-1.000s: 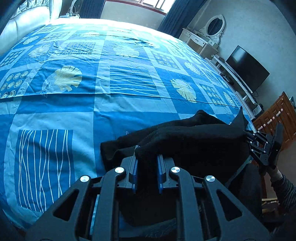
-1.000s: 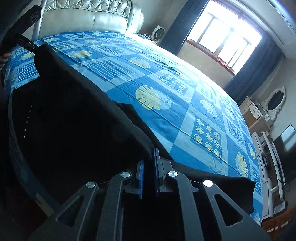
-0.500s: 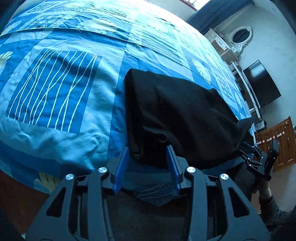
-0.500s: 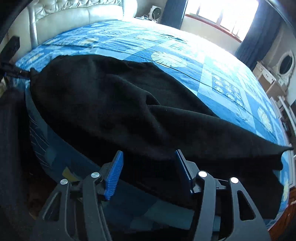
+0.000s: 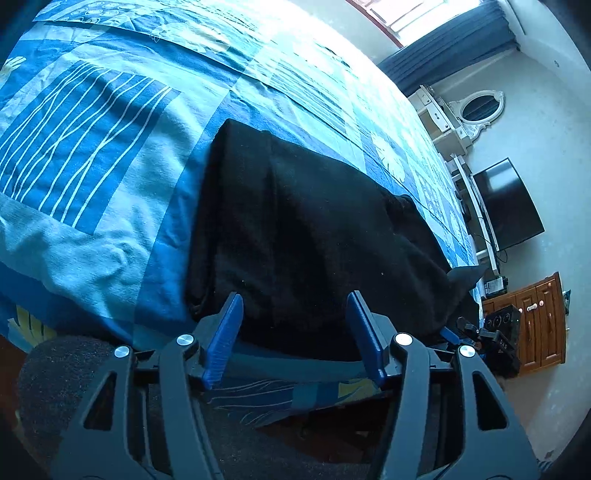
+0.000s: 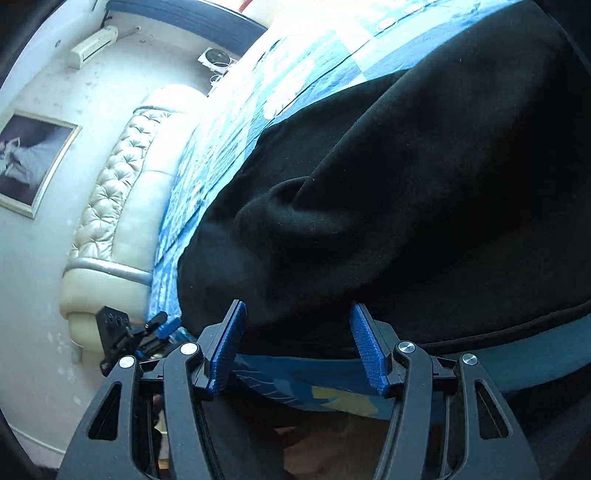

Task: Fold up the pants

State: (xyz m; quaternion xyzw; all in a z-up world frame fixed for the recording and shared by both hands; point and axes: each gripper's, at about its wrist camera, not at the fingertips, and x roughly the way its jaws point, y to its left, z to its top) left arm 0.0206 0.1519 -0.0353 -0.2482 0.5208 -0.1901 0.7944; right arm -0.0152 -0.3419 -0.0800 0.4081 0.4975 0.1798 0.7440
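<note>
While my left tongs [image 5: 293, 306] were opening and my right tongs [image 6: 297, 317] gaped wide, both off the cloth, the black pants [image 5: 303, 221] lay folded at the bedspread's [image 5: 92, 155] near edge; overhanging fabric could slide off.

A bed with a blue patterned bedspread [image 5: 110, 155] and a cream tufted headboard [image 6: 118, 184], a framed picture [image 6: 33, 162] on the wall, an oval mirror [image 5: 480, 109], a dark television [image 5: 508, 206] and a wooden cabinet [image 5: 535, 321].

- Daylight from the window [image 5: 424, 14] washes out the far edge of my bed [image 5: 110, 147].
- Black pants [image 5: 314, 229] lose detail.
- Fisheye bends, darkens corners.
</note>
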